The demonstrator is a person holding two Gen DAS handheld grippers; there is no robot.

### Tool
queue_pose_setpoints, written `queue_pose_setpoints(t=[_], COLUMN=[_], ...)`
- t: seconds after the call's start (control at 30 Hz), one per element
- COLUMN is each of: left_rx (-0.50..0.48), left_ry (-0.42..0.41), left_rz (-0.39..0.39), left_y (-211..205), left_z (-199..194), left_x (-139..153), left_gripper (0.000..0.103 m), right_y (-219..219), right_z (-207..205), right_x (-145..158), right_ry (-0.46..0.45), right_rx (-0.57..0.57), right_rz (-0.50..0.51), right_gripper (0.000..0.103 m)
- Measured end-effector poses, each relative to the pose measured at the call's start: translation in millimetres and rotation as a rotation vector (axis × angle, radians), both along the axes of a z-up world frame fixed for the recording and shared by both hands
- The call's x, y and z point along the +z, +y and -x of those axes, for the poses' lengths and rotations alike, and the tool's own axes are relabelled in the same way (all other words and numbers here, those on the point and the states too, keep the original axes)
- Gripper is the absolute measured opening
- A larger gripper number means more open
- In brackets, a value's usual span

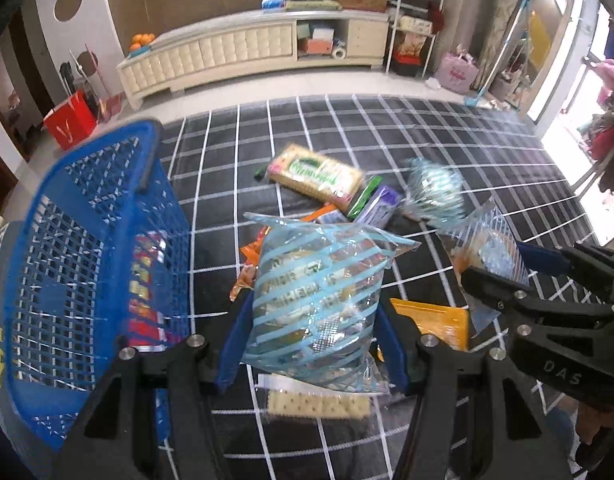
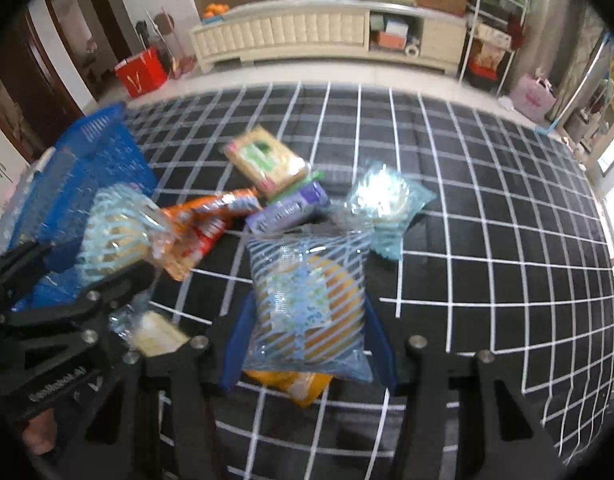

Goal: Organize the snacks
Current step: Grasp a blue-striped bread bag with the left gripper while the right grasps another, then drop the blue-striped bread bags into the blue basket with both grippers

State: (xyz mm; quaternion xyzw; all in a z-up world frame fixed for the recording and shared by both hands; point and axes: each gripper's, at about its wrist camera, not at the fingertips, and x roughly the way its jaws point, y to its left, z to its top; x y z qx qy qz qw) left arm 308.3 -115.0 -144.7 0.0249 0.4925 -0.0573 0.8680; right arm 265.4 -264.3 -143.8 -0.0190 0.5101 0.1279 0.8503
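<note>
The left claw (image 1: 311,344) is clenched on a blue-striped snack bag (image 1: 315,292), its long axis along the fingers. The blue basket (image 1: 87,240) stands just to its left. The right claw (image 2: 307,344) grasps a similar striped bag (image 2: 307,304), farther from the basket.

the right gripper (image 1: 487,276), seen in the left wrist view just right of the blue basket's (image 1: 87,240) snack pile, carries the raised letters "das" on its black body. the green label on the cracker pack (image 1: 317,174) beyond the basket is too blurred to read. print on the striped bag (image 1: 315,292) cannot be made out.
</note>
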Motion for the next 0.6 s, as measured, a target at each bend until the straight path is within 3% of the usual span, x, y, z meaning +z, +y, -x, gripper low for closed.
queue_pose_setpoints(t=[0.33,0.6], left_rx=[0.016,0.051], left_ry=[-0.129,-0.175], left_rz=[0.029,0.021], left_y=[35,83], left_z=[51,82], left_x=[77,102], left_gripper=[0.056,0.056], right_y=[29,90], right_z=[46,66], right_x=[79,110], right_ry=[-0.122,-0.198], right_rx=[0.018,0.11], right_rz=[-0.041,-0.036], right_gripper=[0.058,0.058])
